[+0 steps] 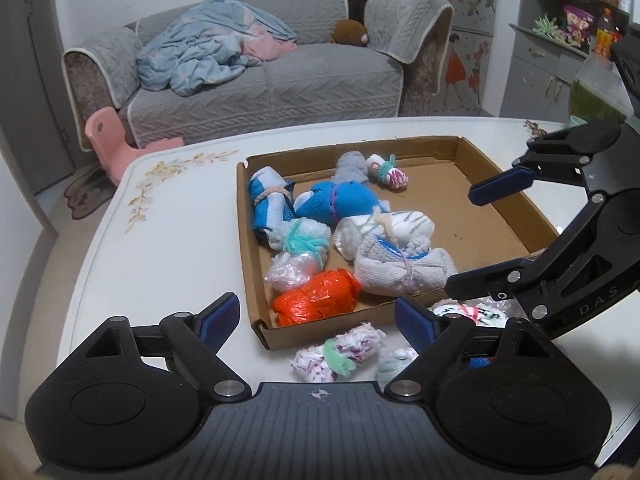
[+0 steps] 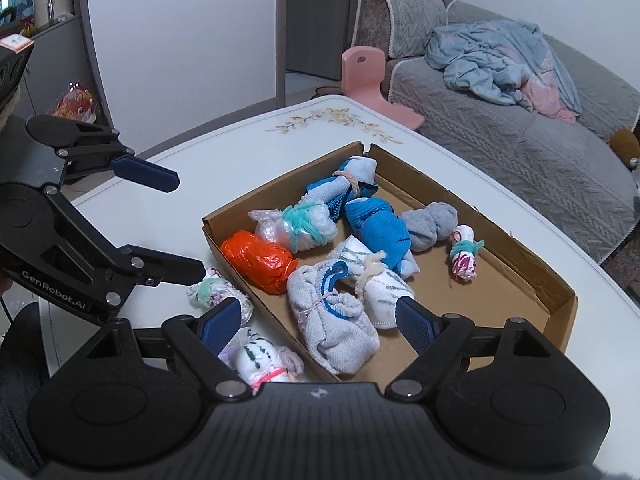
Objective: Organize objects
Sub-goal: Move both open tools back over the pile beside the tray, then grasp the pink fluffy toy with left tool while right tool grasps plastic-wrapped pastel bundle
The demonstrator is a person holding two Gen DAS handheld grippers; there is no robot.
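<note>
A shallow cardboard tray [image 1: 496, 204] [image 2: 520, 272] on the white table holds several tied bundles: an orange one [image 1: 316, 298] [image 2: 258, 262], a grey-white one [image 1: 404, 270] [image 2: 332, 316], a blue one [image 1: 340, 202] [image 2: 378, 228]. Outside the tray's near edge lie a pink-speckled bundle with a green tie [image 1: 340, 354] [image 2: 214, 288] and a white green-striped bundle [image 2: 260, 362] [image 1: 460, 312]. My left gripper [image 1: 316, 320] is open and empty above the speckled bundle. My right gripper [image 2: 318, 318] is open and empty over the tray's near edge; it also shows in the left wrist view [image 1: 476, 236].
The white table [image 1: 168, 248] has floral print at its far left corner. A grey sofa [image 1: 260, 80] with a blue blanket and a pink child's chair [image 1: 112, 136] stand beyond it. Shelves with jars are at the far right.
</note>
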